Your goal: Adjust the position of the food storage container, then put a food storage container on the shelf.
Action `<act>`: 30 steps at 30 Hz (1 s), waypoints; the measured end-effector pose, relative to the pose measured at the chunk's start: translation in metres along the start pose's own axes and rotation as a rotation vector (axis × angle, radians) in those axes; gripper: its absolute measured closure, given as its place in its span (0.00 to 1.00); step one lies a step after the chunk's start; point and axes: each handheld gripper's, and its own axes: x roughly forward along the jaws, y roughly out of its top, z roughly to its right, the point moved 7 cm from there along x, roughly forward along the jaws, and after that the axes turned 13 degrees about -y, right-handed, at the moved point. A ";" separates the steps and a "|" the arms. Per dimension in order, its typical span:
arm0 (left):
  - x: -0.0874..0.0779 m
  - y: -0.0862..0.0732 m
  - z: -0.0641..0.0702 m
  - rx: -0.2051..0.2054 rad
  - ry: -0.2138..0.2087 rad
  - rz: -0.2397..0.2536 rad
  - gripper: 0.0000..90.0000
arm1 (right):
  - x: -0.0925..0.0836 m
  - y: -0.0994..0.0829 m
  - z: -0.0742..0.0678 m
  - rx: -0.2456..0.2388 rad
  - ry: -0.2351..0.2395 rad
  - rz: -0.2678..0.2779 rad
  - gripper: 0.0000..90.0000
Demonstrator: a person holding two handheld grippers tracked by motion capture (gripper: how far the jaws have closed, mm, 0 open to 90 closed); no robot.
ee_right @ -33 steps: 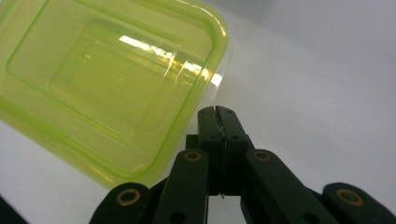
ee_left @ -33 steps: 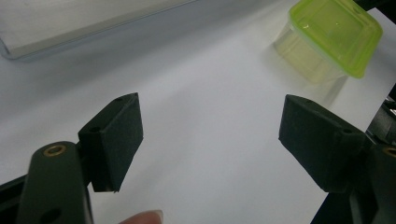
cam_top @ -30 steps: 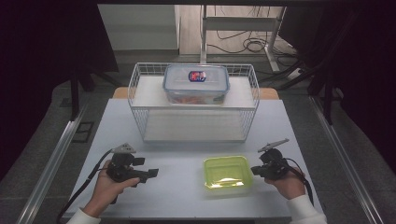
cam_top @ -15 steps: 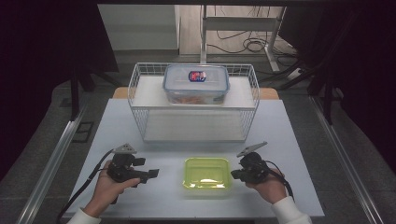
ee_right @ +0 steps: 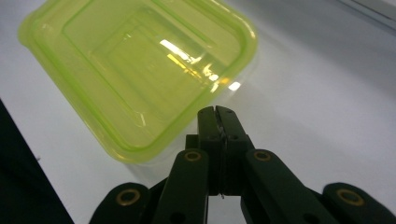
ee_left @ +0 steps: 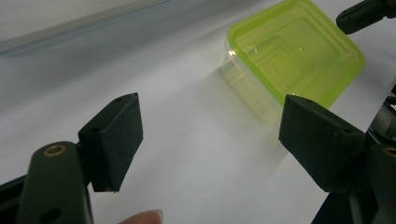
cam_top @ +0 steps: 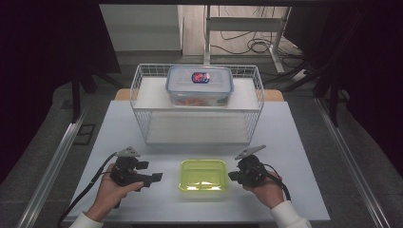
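The green lidded container (cam_top: 203, 175) sits on the worktop (cam_top: 304, 142) near the middle of its near edge. The right hand-held gripper (cam_top: 234, 176) is clenched, jaws pressed together, with its tips against the container's right side. The left hand-held gripper (cam_top: 157, 176) is released, jaws spread and empty, just left of the container.

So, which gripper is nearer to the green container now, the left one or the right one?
Right. The right gripper, jaws shut, sits right at the green container's edge; contact is unclear. The left gripper, jaws open, rests apart from it, with bare table between.
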 end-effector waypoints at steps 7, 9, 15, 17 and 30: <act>-0.001 0.002 0.001 -0.010 0.005 0.023 0.24 | -0.013 -0.002 0.012 0.054 -0.015 0.056 0.99; -0.001 0.003 0.002 -0.018 -0.002 0.039 0.24 | -0.016 -0.002 0.015 0.075 -0.009 0.082 0.99; 0.001 0.005 0.008 -0.060 -0.054 0.072 0.23 | -0.023 -0.005 0.019 0.190 0.117 0.159 0.77; 0.002 0.005 0.009 -0.066 -0.065 0.075 0.23 | -0.022 -0.006 0.022 0.253 0.159 0.175 0.68; 0.014 0.008 0.013 -0.161 -0.150 0.107 0.22 | -0.025 -0.008 0.026 0.406 0.244 0.243 0.39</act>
